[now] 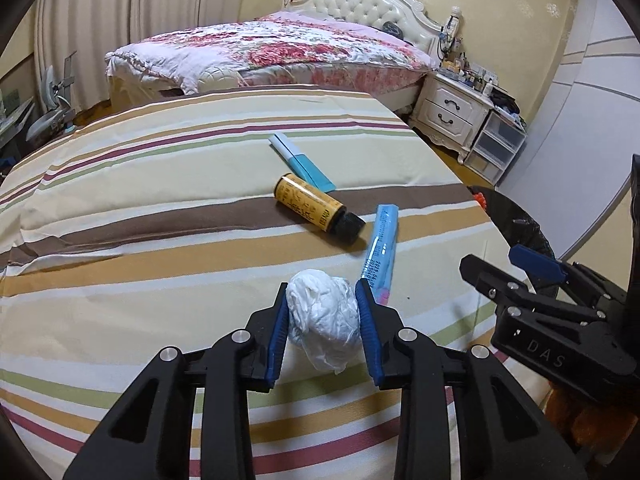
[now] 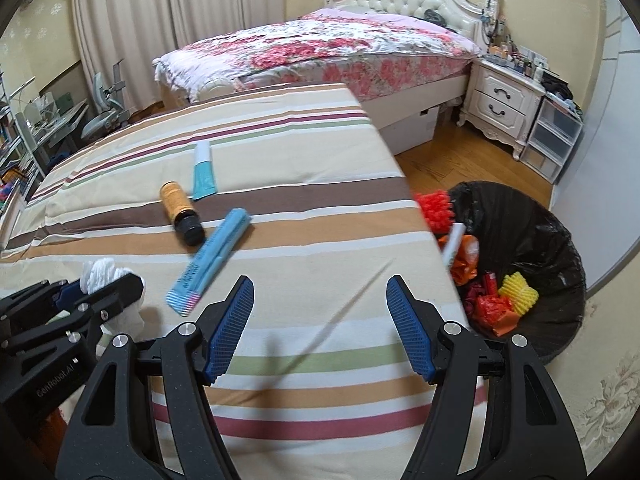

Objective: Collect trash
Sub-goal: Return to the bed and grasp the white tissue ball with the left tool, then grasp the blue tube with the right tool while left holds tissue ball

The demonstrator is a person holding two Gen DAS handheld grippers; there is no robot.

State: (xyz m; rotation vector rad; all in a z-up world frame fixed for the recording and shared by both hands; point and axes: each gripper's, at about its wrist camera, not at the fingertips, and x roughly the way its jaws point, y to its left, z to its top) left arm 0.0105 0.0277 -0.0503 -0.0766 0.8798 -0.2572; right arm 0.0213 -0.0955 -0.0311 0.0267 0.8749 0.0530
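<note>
Left gripper (image 1: 323, 326) jaws clamped on crumpled white tissue (image 1: 325, 325), right gripper (image 2: 320, 328) jaws spread wide, holding nothing.

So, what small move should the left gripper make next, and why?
Probably lift and carry right toward the black bin. The left gripper has its pads against both sides of the crumpled white tissue, which seems still on the striped cloth.

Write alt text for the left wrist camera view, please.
The left gripper is shut on a crumpled white tissue on a striped bedsheet. Beyond lie a blue packet, a yellow bottle and a teal tube.
</note>
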